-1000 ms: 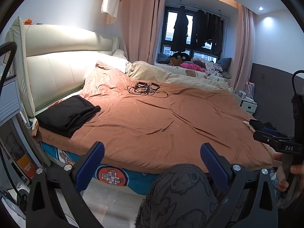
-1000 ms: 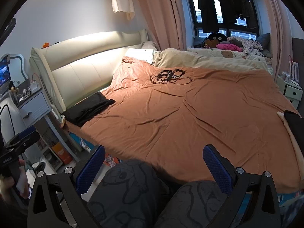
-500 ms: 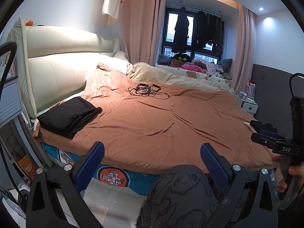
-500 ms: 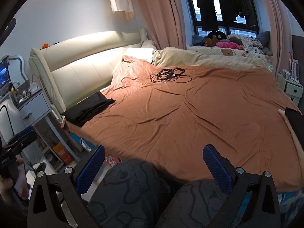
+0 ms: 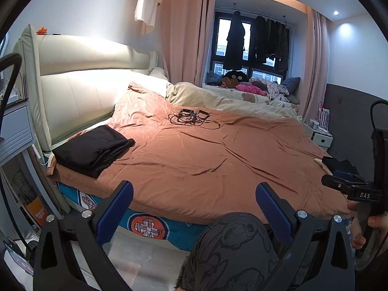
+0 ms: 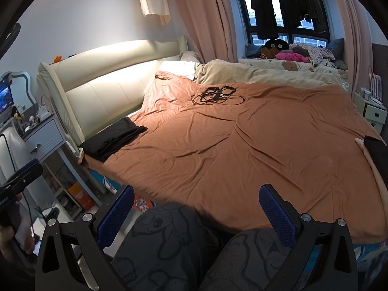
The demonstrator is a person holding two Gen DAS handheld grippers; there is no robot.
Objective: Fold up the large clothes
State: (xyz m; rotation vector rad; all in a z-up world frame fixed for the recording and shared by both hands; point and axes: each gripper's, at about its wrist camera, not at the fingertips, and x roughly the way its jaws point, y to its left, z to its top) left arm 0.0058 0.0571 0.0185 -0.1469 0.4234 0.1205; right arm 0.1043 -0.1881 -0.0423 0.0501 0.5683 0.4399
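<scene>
1. Across both wrist views, a wide bed [image 5: 72,97] is filling the room, its cream padded headboard [image 6: 109,89] standing along the left side.
2. An orange-brown cover [image 5: 206,160] is lying spread over the mattress, lightly creased, and is reaching the near edge of the bed.
3. A beige quilt [image 6: 254,75] is lying bunched along the far side of the bed, touching the orange-brown cover.
4. A folded black garment [image 5: 92,150] is resting on the near left corner of the bed, just beside the headboard; in the right wrist view it [image 6: 114,138] is sitting in the same corner.
5. Another dark garment [image 5: 339,163] is lying at the right edge of the bed, partly hidden.
6. The person's knees, in grey printed trousers [image 6: 165,245], are sitting below the fingers of both tools, near the bed's front edge.
7. The left hand-held gripper [image 5: 194,208] is pointing at the bed with its blue-padded fingers spread wide apart, clasping nothing.
8. The right hand-held gripper [image 6: 196,211] is likewise standing with fingers wide apart and empty; in the left wrist view its body [image 5: 356,191] is being held by a hand [image 5: 366,230] at the right margin.
9. A tangle of black cables [image 5: 191,117] is lying on the cover toward the far side, well apart from both garments.
</scene>
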